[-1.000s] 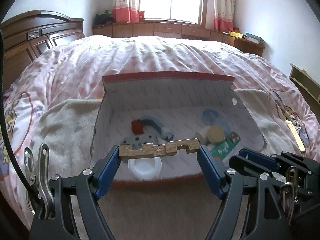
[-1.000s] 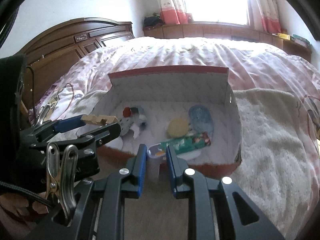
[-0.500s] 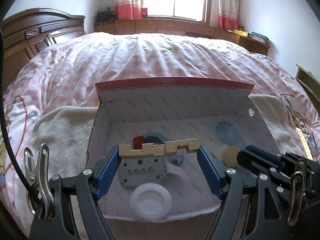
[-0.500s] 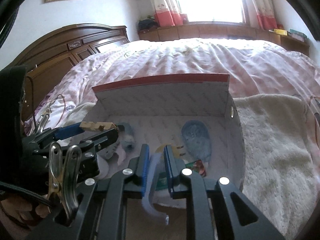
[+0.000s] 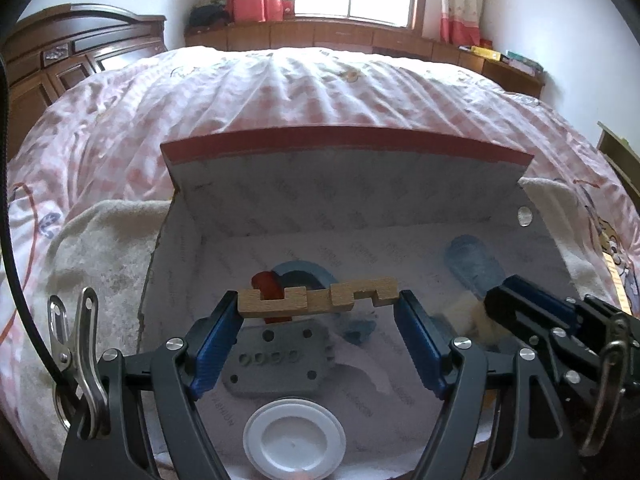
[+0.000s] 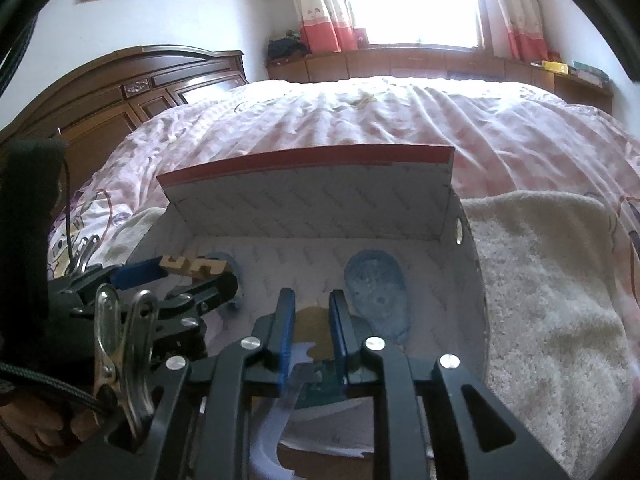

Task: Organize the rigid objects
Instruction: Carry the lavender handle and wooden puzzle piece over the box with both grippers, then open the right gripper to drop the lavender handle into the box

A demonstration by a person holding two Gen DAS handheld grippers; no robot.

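Observation:
My left gripper (image 5: 318,306) is shut on a notched wooden puzzle bar (image 5: 318,297), held endwise between its blue pads above the open white cardboard box (image 5: 344,184). The bar also shows in the right wrist view (image 6: 192,266). My right gripper (image 6: 310,334) hangs over the box's near right part, its jaws narrowly apart around a translucent white curved piece (image 6: 280,404) that hangs below them. In the box lie a grey perforated plate (image 5: 276,360), a white round lid (image 5: 294,442), a red piece (image 5: 266,284), a blue arch (image 5: 304,276) and a pale blue oval (image 6: 378,288).
The box rests on a cream fleece towel (image 6: 552,292) spread on a pink checked bedspread (image 5: 312,88). A dark wooden headboard (image 6: 132,100) stands at the left. A tan round piece (image 6: 314,320) and a green packet (image 6: 324,384) lie under my right gripper.
Both grippers have moved forward over the box, which looms larger. The white curved piece has sunk lower between the right jaws.

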